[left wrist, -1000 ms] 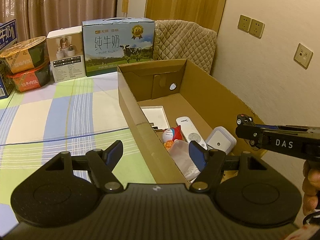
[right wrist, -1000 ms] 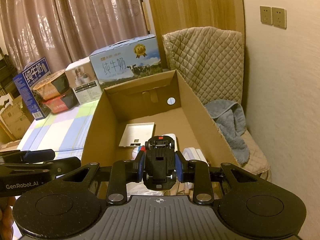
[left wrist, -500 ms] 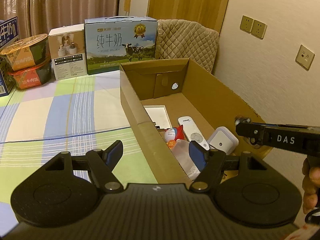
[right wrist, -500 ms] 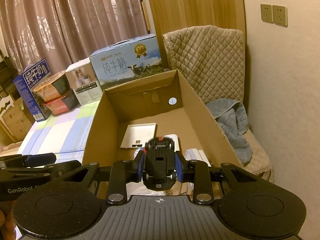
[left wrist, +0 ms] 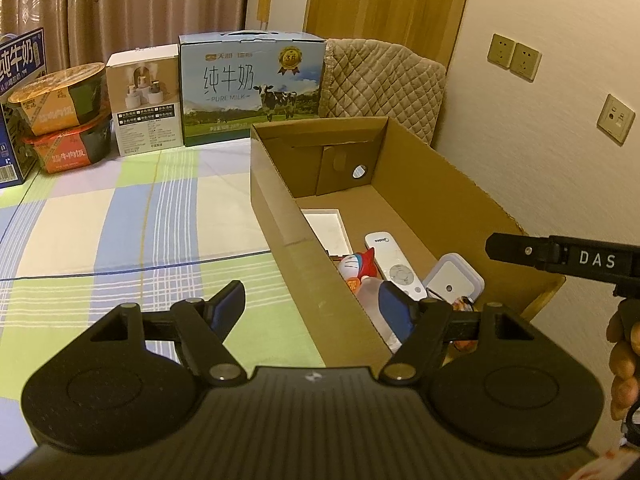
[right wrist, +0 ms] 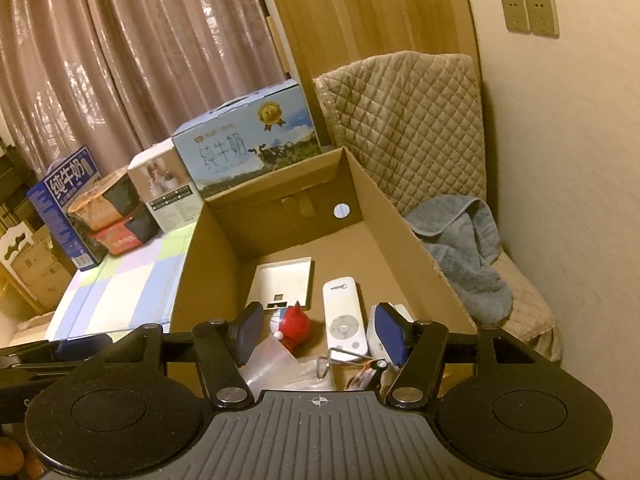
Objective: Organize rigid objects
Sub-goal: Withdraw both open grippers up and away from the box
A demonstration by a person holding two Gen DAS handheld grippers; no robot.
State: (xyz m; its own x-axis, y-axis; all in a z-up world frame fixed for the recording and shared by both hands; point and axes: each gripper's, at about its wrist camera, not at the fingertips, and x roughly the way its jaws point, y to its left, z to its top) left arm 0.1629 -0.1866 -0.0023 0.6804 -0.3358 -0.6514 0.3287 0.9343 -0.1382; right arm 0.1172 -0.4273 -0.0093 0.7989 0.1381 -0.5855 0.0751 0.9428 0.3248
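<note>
Right gripper (right wrist: 322, 330) jaws have just been opening; fingers spread, nothing between them, poised over the near end of the cardboard box (right wrist: 404, 228). Inside lie a white remote (right wrist: 344, 322), a red-and-white toy (right wrist: 294, 326) left of it, and a white tray (right wrist: 282, 282) farther back. Left gripper (left wrist: 312, 306) fingers spread, empty, straddling the box's left wall.
</note>
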